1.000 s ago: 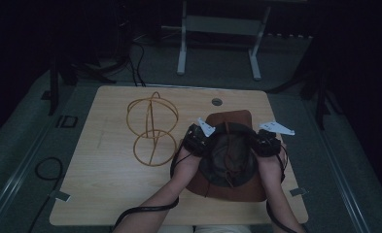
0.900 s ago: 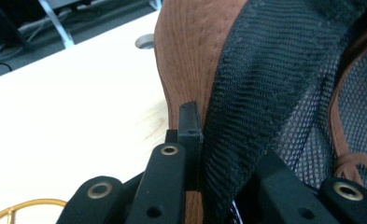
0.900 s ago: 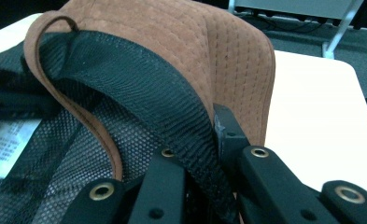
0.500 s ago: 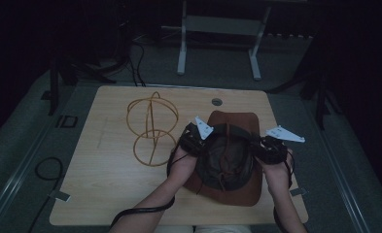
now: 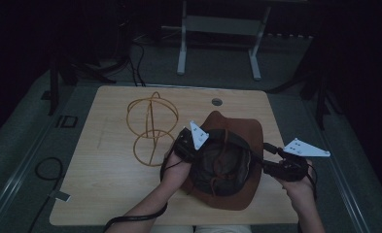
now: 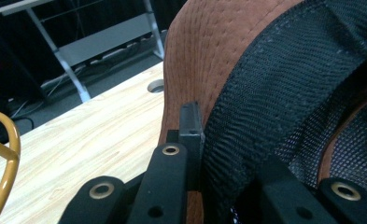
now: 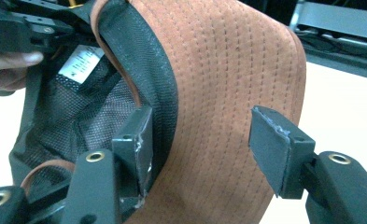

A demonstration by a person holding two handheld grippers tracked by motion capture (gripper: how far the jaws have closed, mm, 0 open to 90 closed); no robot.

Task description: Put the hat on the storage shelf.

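A brown stitched hat [image 5: 237, 141] lies upside down on the wooden table [image 5: 106, 174], its black mesh lining [image 5: 222, 165] facing up. My left gripper [image 5: 197, 148] is at the hat's left side, shut on the black inner band [image 6: 246, 107] and brim [image 6: 204, 42]. My right gripper [image 5: 266, 164] is at the hat's right side. In the right gripper view this gripper [image 7: 204, 149] stands open: one pad [image 7: 137, 140] rests against the inner band and the other pad [image 7: 272, 144] hangs clear above the brown brim [image 7: 228, 93].
A golden wire hat stand [image 5: 151, 127] sits left of the hat, close to my left hand. A round cable hole [image 5: 217, 102] is in the table's far side. A metal frame [image 5: 217, 29] stands on the floor beyond, and a cable [image 5: 45, 170] loops at the left.
The right gripper has moved right and toward the near edge, and the hat has shifted with the hands. The left gripper stays on the hat's left side.
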